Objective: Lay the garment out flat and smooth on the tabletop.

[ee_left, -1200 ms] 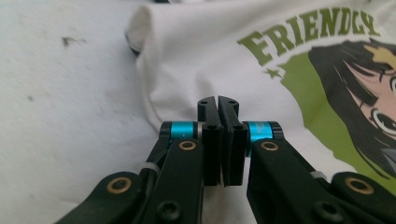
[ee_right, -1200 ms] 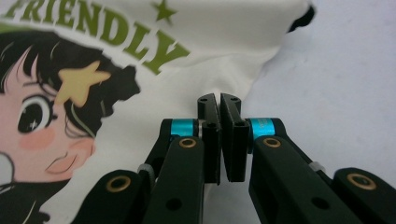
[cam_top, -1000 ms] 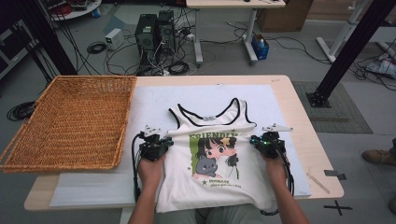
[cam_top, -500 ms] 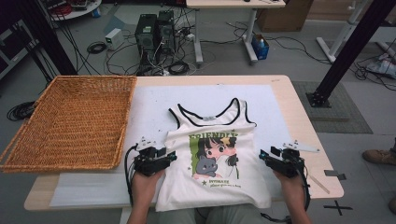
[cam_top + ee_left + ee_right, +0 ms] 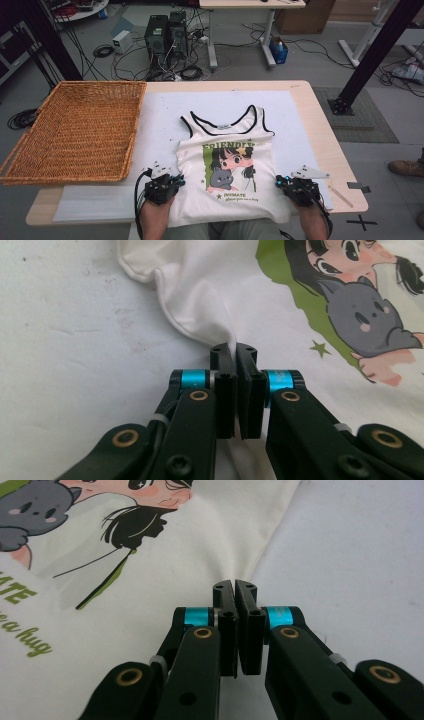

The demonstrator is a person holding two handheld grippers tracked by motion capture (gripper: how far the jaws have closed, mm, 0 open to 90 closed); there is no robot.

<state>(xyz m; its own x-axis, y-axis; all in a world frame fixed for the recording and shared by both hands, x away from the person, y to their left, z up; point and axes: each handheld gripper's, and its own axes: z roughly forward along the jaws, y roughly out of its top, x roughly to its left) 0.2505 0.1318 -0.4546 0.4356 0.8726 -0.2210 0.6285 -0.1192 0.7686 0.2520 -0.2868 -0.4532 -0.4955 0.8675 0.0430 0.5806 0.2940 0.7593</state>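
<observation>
Left gripper (image 5: 233, 351) and right gripper (image 5: 234, 588), jaws just closed, each pinch a side edge of the printed white tank top (image 5: 227, 165).

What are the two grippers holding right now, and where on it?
Both hold the white tank top. The left gripper pinches its side edge low on one side; the right gripper pinches the opposite side edge. Both sets of jaws have just closed on the fabric.

A: Where does the high view sit?
B: Above my side of the table (image 5: 320, 107), looking forward and down.
A: My gripper views?
B: Close above the tank top (image 5: 227, 165), sharing its print.
</observation>
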